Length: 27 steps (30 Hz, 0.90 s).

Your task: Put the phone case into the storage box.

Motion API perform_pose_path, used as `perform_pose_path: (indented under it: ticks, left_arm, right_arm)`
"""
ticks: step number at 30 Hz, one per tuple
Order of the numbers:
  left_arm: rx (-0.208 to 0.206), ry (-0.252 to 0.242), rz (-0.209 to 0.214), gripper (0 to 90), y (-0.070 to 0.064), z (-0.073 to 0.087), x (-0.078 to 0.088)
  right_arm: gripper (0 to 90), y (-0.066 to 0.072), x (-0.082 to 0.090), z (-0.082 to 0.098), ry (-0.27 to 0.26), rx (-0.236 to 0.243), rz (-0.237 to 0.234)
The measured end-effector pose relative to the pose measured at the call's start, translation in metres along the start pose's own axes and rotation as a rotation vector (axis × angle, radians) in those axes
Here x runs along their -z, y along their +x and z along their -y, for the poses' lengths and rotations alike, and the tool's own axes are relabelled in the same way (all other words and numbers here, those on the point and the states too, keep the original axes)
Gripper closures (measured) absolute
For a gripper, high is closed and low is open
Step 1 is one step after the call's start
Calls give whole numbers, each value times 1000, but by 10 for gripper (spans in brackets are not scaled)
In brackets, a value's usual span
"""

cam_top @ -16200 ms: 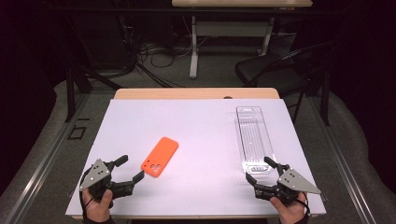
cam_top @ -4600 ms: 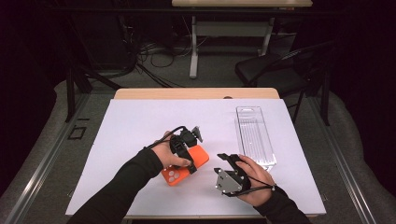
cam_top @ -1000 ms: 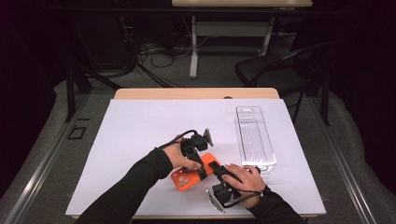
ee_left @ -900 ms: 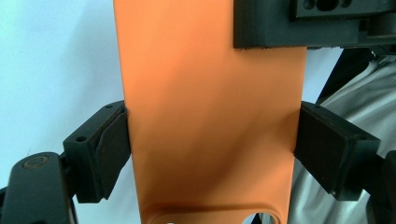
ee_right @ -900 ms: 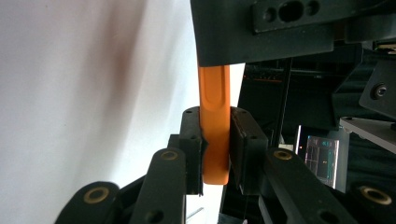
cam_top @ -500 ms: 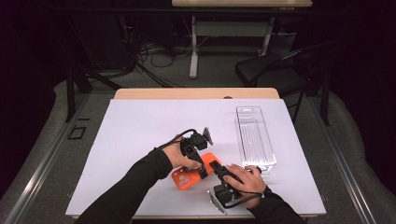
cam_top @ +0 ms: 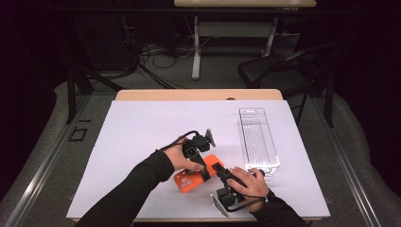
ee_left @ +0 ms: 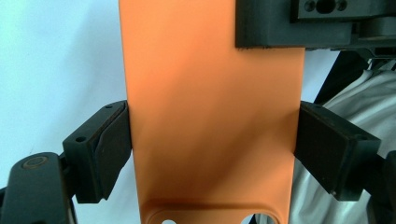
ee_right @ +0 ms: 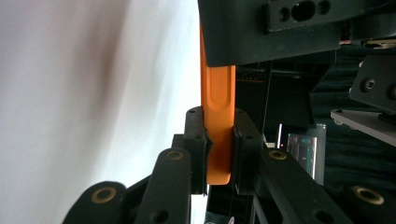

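Two hand-held grippers grasp the orange case above the worktop, left hand-held gripper clamping its long sides, right hand-held gripper pinching its end edge; next, likely, carrying it toward the clear tray.

orange phone case: 1
clear plastic box: 1
grippers: 2, left gripper, right gripper
chair: 1
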<state>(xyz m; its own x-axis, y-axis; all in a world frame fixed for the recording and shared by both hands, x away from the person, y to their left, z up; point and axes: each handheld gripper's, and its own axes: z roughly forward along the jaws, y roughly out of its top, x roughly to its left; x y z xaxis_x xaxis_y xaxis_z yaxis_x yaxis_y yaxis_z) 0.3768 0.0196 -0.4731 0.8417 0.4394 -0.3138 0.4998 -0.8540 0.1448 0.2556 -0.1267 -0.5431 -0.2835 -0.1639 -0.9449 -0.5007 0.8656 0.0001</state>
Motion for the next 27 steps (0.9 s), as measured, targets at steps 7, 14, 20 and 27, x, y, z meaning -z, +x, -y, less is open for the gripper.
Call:
perform_pose_path:
  ticks: [7, 14, 20, 27]
  left_arm:
    - [-6, -3, -7, 154, -1, 0, 1]
    - [-6, -8, -24, 130, -1, 0, 1]
    - [-5, -13, -35, 87, -1, 1, 1]
    - [-4, -36, -42, 63, -3, 3, 6]
  right_arm:
    - [801, 2, 0, 1, -5, -3, 16]
    - [802, 3, 1, 1, -2, -1, 27]
    - [802, 2, 0, 2, 4, -14, 27]
    - [802, 1, 0, 3, 9, -24, 10]
